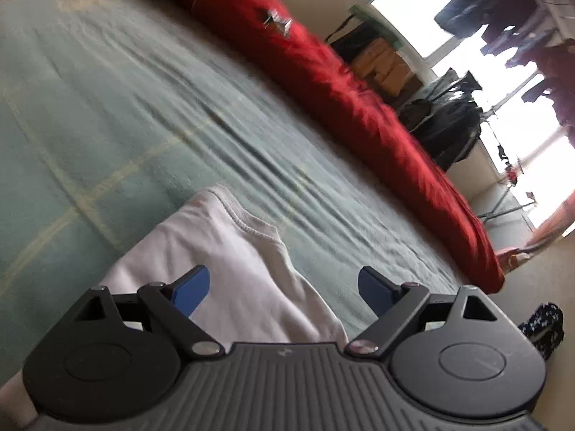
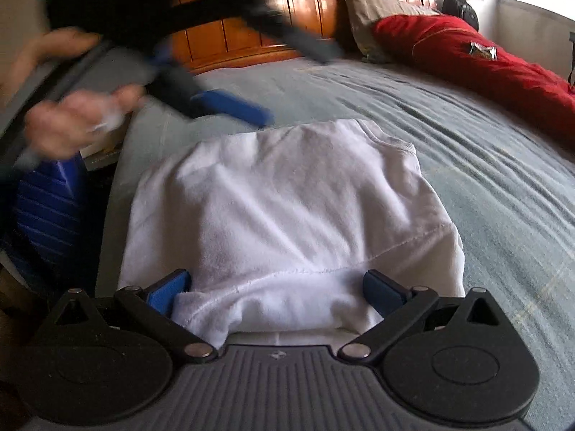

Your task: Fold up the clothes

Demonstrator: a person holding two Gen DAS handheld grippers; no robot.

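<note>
The white shirt (image 2: pixel 287 208), soft, light and floppy, lies folded at the frame's centre on the bed (image 2: pixel 485 186). Best taken by its near hem. The right gripper (image 2: pixel 276 292) straddles that hem, gaping; the left gripper (image 1: pixel 284 289) gapes empty.

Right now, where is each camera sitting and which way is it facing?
Left wrist: on the left gripper, jaws open, facing across the bed toward the window; white shirt below.
Right wrist: on the right gripper, jaws open astride the shirt, facing the headboard; a hand shows.
Both share shirt, bed, red blanket.
</note>
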